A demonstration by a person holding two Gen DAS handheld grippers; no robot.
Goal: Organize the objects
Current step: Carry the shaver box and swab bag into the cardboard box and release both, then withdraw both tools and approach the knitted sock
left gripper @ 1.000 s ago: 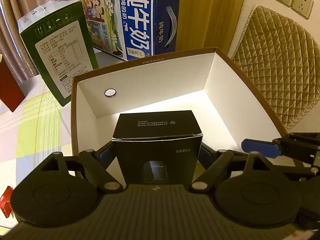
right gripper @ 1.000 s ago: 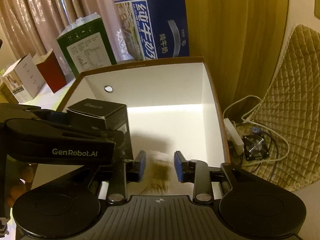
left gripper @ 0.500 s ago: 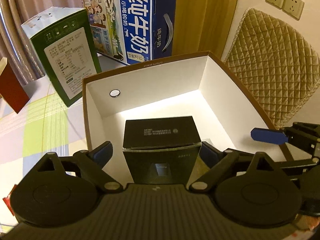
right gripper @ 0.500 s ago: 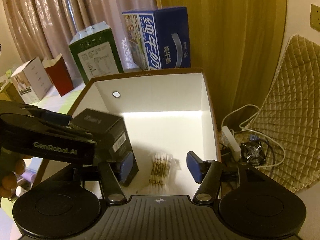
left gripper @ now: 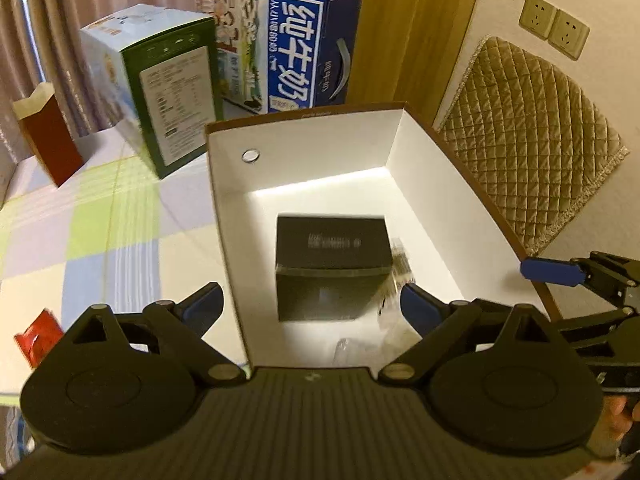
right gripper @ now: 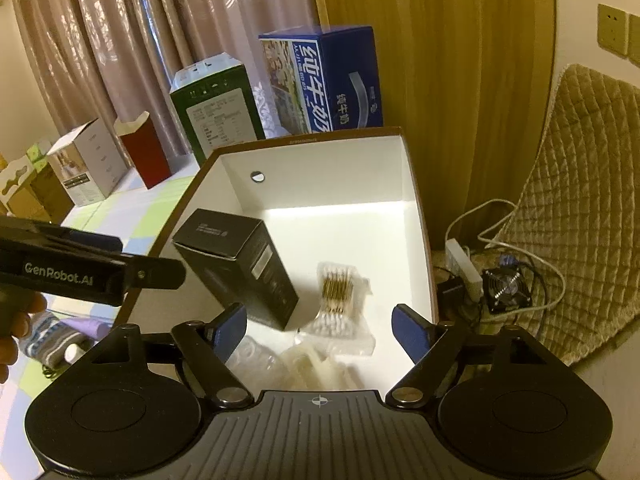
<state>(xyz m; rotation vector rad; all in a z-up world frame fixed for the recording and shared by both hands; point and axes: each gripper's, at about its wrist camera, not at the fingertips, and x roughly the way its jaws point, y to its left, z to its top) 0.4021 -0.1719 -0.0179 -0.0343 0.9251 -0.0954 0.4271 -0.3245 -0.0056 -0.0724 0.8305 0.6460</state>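
Observation:
A brown cardboard box (left gripper: 304,168) with white inner walls stands open on the table. Inside it a black carton (left gripper: 332,268) stands upright, also seen as the black carton (right gripper: 240,268). Beside it lies a clear pack of cotton swabs (right gripper: 340,300), with crumpled clear plastic (right gripper: 316,368) near the front wall. My left gripper (left gripper: 312,306) is open above the box's near edge, its pads apart from the carton. My right gripper (right gripper: 322,324) hovers over the swab pack with its jaws opening and touching nothing. One blue right fingertip (left gripper: 548,270) shows at the box's right rim.
Behind the box stand a green carton (left gripper: 168,96) and a blue milk case (left gripper: 280,48); a red paper box (left gripper: 48,144) and a white box (right gripper: 88,168) sit further left. A quilted cushion (left gripper: 532,152) is on the right. A power strip (right gripper: 464,268) and cables lie below.
My left gripper let go of the black carton, which now stands in the box. My right gripper opened off the swab pack. Both pulled back and up.

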